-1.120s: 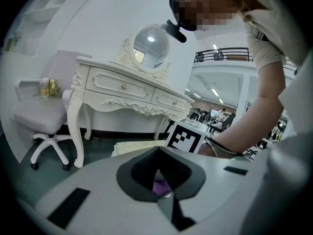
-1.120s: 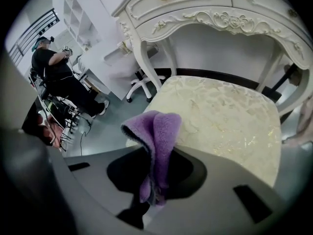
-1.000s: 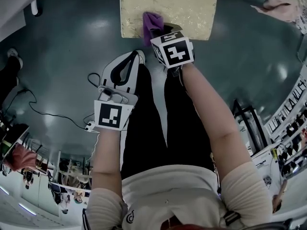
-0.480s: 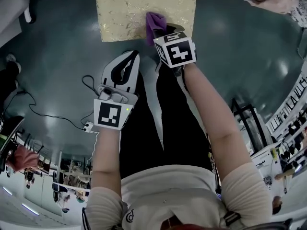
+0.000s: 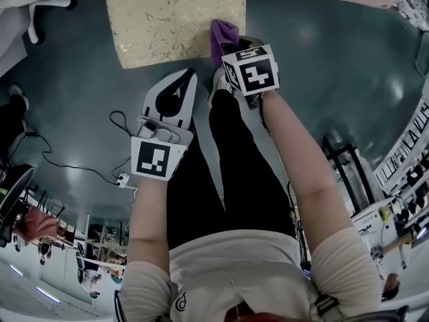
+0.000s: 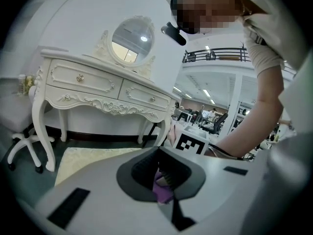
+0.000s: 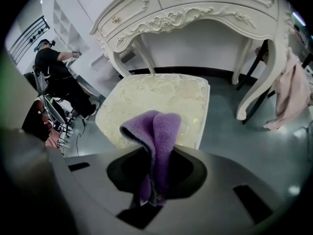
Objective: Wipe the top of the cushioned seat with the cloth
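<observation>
Your right gripper (image 7: pixel 149 197) is clamping its fingers tight on the purple cloth (image 7: pixel 156 131), a fuzzy fold that's poking out past the fingertips over the near corner of the cream patterned cushioned seat (image 7: pixel 146 97). Your left gripper (image 6: pixel 168 204) is sitting with fingers closed on nothing, just short of the seat.

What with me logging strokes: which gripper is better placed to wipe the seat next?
Right. The right gripper is shut on the purple cloth at the cushioned seat's near corner; the left gripper sits back over the floor.
</observation>
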`<state>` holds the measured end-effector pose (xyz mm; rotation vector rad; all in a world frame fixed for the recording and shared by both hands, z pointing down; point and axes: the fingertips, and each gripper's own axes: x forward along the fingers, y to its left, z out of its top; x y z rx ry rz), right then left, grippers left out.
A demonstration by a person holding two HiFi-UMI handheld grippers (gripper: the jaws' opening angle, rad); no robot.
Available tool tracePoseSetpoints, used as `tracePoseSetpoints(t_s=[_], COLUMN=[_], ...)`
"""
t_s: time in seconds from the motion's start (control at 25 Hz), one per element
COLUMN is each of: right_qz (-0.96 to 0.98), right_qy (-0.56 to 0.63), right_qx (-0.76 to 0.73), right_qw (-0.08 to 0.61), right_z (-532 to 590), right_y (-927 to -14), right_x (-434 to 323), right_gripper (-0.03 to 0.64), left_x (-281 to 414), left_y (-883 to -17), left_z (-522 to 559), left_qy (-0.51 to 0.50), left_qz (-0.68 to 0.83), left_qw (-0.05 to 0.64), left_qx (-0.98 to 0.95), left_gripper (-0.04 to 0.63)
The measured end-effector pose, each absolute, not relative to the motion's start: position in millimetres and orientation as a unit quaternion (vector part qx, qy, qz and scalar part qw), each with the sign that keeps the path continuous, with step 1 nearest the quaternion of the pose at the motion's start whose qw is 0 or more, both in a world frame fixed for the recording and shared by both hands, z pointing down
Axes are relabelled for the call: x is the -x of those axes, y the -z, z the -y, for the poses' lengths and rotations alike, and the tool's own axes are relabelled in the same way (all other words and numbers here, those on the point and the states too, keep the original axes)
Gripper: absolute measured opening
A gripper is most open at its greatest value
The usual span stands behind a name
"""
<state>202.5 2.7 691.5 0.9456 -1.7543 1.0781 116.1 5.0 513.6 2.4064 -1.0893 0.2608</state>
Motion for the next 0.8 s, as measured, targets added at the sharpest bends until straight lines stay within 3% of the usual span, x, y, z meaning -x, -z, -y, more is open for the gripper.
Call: tracePoseSetpoints(t_s=[0.4, 0.8], right_qz=[0.695, 0.668], right_qy=[-0.403, -0.435], right_qx=[-0.393, -0.431], right_qw=[0.448, 0.424], right_z=[-6, -15], right_y=[-698, -693], right_x=[-263, -292], right_gripper=[0.075, 0.075], left_x=[-157, -166], left_y=[-510, -511], left_z=[-5, -14], left_qy=[-0.1, -0.111], left_qz=[0.393, 0.379], left_qw=[0.231, 0.22], left_qx=[-0.884, -0.892], left_gripper=[0.014, 0.014])
